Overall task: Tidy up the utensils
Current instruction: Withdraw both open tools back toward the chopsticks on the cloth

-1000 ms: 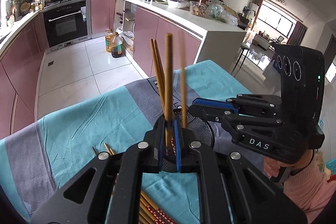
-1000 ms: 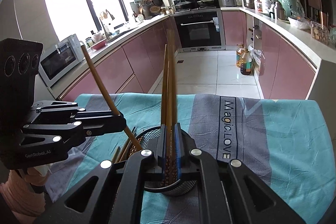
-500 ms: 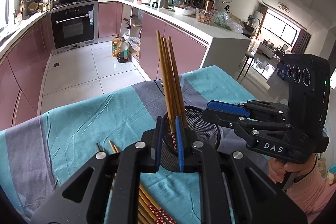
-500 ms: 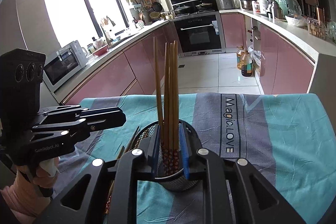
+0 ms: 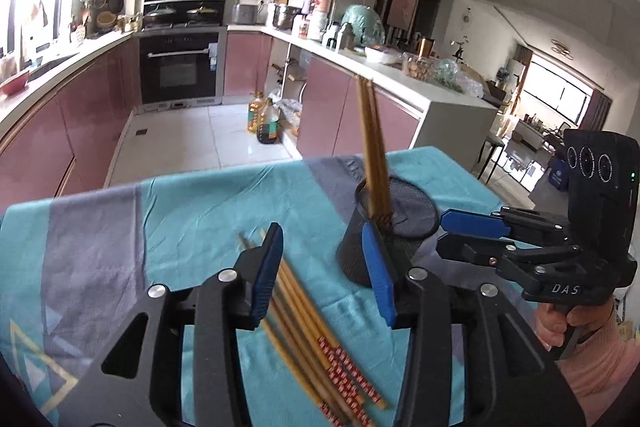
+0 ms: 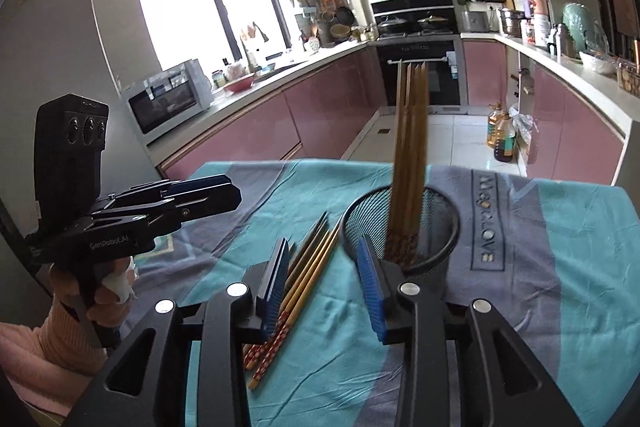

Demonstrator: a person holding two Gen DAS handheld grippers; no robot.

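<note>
A black mesh cup (image 5: pixel 360 247) (image 6: pixel 440 227) stands on the teal and grey cloth, with several wooden chopsticks (image 5: pixel 374 147) (image 6: pixel 412 147) upright in it. More loose chopsticks (image 5: pixel 316 327) (image 6: pixel 308 279) lie flat on the cloth left of the cup. My left gripper (image 5: pixel 322 271) (image 6: pixel 236 193) hovers over the loose ones. Its jaws are opening and its pads grip nothing. My right gripper (image 6: pixel 323 285) (image 5: pixel 444 235) sits just before the cup's near left rim. Its jaws are opening too, with nothing pressed between them.
The cloth-covered table (image 6: pixel 580 267) ends at a far edge above the tiled kitchen floor (image 5: pixel 192 139). Pink cabinets, an oven (image 6: pixel 420 75) and oil bottles (image 5: pixel 264 123) stand beyond. A hand in a pink sleeve (image 5: pixel 600 359) holds each gripper.
Both grippers were shut on chopsticks over the cup. They have let go, the chopsticks stand in the cup, and both grippers have drawn away to the cup's left with jaws apart.
</note>
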